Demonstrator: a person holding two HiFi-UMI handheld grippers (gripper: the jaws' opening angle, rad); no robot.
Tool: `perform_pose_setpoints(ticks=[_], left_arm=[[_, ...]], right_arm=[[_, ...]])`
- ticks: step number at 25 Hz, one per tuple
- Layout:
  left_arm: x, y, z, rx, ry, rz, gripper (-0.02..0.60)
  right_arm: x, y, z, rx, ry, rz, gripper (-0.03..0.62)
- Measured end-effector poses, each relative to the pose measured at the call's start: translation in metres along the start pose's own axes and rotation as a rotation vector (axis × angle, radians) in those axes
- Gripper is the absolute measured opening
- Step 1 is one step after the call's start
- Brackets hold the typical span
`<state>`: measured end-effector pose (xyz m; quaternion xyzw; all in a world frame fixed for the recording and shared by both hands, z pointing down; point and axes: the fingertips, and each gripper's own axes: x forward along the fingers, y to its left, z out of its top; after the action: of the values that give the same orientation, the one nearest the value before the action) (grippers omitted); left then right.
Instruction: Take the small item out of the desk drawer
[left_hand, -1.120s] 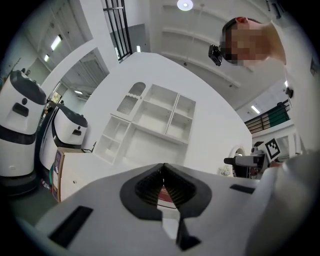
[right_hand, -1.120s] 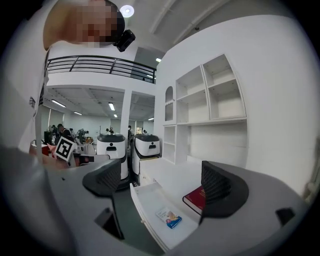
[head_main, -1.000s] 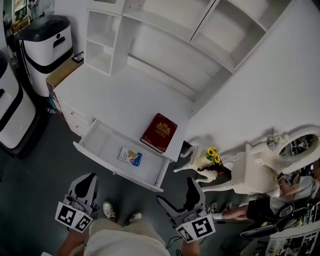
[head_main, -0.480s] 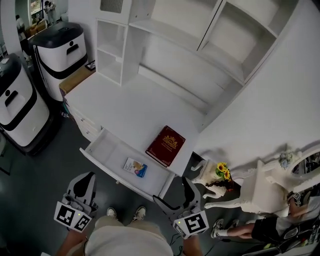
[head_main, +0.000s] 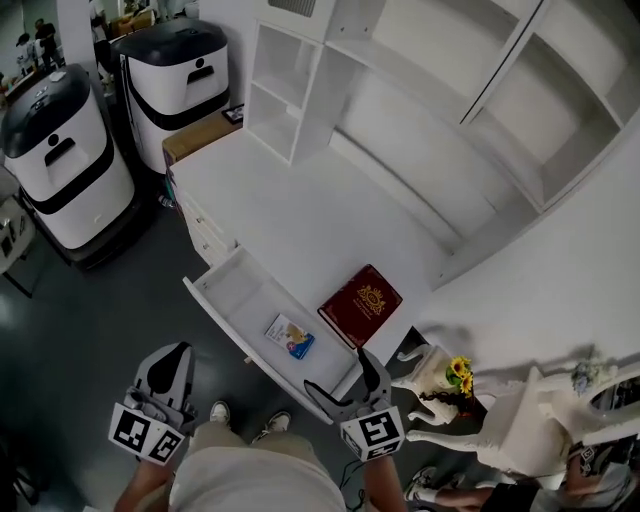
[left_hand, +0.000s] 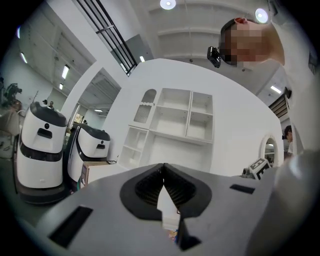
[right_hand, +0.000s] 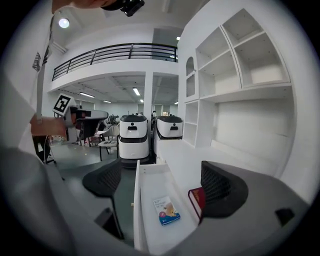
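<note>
The white desk drawer (head_main: 232, 292) stands pulled out. A small blue-and-white packet (head_main: 290, 336) lies flat inside it, seen again in the right gripper view as the packet (right_hand: 166, 210) on the drawer floor (right_hand: 152, 190). My right gripper (head_main: 340, 378) hangs open at the drawer's near right corner, its jaws wide apart, short of the packet. My left gripper (head_main: 165, 372) is held low at the left, away from the drawer; its jaws (left_hand: 164, 186) meet with nothing between them.
A dark red book (head_main: 360, 305) lies on the desktop (head_main: 290, 210) beside the drawer. White shelves (head_main: 400, 90) rise behind. Two white-and-black machines (head_main: 65, 150) stand left. A small white stand with sunflowers (head_main: 455, 372) and a white chair (head_main: 530, 420) are at the right.
The head view has shifted, so the desk and drawer now sit further right and lower in frame. My right gripper has come closer to the drawer's near corner. The left gripper has barely moved.
</note>
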<state>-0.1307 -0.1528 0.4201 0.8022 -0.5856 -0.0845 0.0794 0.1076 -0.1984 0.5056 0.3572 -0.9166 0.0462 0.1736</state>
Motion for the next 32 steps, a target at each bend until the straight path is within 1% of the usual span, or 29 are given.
perform_pose_setpoints(ticks=[3, 9, 12, 16, 22, 25, 28, 32], left_arm=[[-0.010, 0.008, -0.004, 0.003, 0.008, 0.051, 0.015], [-0.036, 0.020, -0.007, 0.013, 0.030, 0.161, 0.015], [-0.052, 0.022, -0.016, 0.009, 0.051, 0.216, 0.015], [-0.071, 0.022, -0.025, 0.003, 0.074, 0.283, 0.015], [-0.104, 0.019, -0.025, 0.019, 0.091, 0.378, 0.015], [-0.120, 0.017, -0.024, 0.021, 0.097, 0.418, 0.015], [-0.130, 0.015, -0.029, 0.012, 0.111, 0.436, 0.015], [-0.127, 0.012, -0.036, -0.001, 0.123, 0.421, 0.015]], right_arm=[[0.029, -0.001, -0.030, 0.040, 0.048, 0.061, 0.491], [0.081, 0.008, -0.093, 0.025, 0.208, 0.166, 0.491], [0.103, 0.008, -0.126, -0.011, 0.283, 0.198, 0.491], [0.131, 0.002, -0.169, -0.049, 0.378, 0.220, 0.491], [0.167, 0.001, -0.221, -0.094, 0.491, 0.268, 0.491], [0.180, 0.005, -0.244, -0.110, 0.543, 0.277, 0.491], [0.191, 0.004, -0.261, -0.117, 0.582, 0.264, 0.491], [0.207, -0.003, -0.275, -0.115, 0.608, 0.234, 0.491]])
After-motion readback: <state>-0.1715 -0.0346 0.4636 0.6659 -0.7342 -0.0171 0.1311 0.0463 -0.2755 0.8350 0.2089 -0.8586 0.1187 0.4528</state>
